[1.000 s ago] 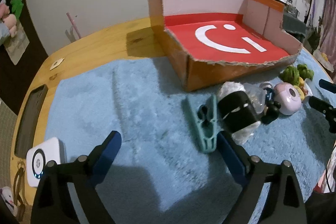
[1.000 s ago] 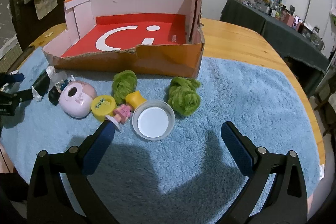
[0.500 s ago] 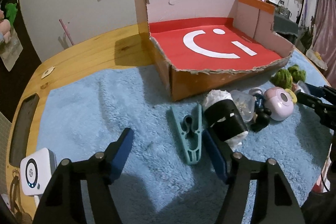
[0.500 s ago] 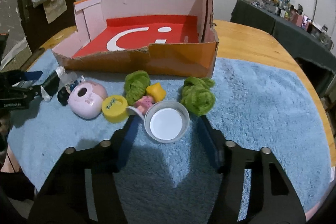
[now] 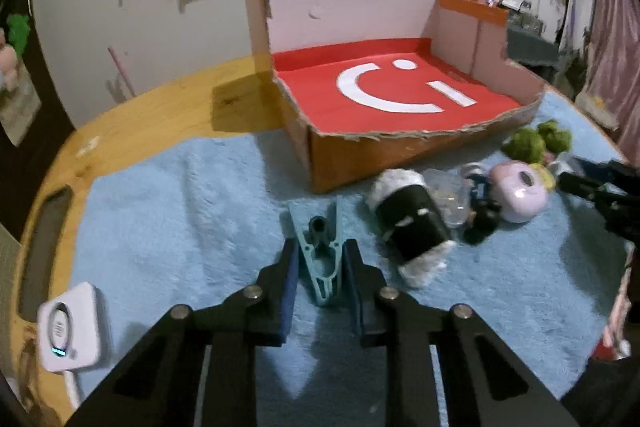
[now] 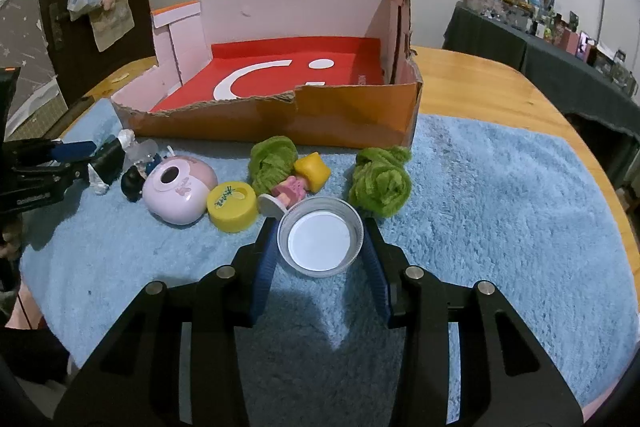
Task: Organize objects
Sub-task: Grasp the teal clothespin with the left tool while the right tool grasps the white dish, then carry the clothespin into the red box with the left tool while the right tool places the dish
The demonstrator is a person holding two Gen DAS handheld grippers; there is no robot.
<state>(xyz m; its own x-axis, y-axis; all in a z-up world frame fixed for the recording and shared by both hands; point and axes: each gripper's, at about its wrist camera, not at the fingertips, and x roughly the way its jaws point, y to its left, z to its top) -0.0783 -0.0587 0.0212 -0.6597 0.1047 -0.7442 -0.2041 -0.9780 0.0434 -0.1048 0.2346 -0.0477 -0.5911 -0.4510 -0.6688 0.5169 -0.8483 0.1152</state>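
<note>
In the left wrist view my left gripper (image 5: 319,259) is shut on a teal clothespin (image 5: 320,251) that lies on the blue rug (image 5: 180,211). In the right wrist view my right gripper (image 6: 320,239) is closed around a grey-rimmed white jar lid (image 6: 320,237) on the rug (image 6: 500,207); its pads touch both sides of the rim. The open cardboard box (image 5: 400,95) with a red floor and white smile stands behind; it also shows in the right wrist view (image 6: 280,87).
On the rug lie a black-and-white roll (image 5: 412,227), a clear piece (image 5: 448,195), a pink round case (image 6: 178,189), a yellow cap (image 6: 233,206), a small doll figure (image 6: 296,183) and two green yarn clumps (image 6: 380,183). A white device (image 5: 70,331) sits at the rug's left edge.
Both grippers moved forward and closed: the left around the clothespin, the right around the jar lid. Nothing on the rug has shifted.
</note>
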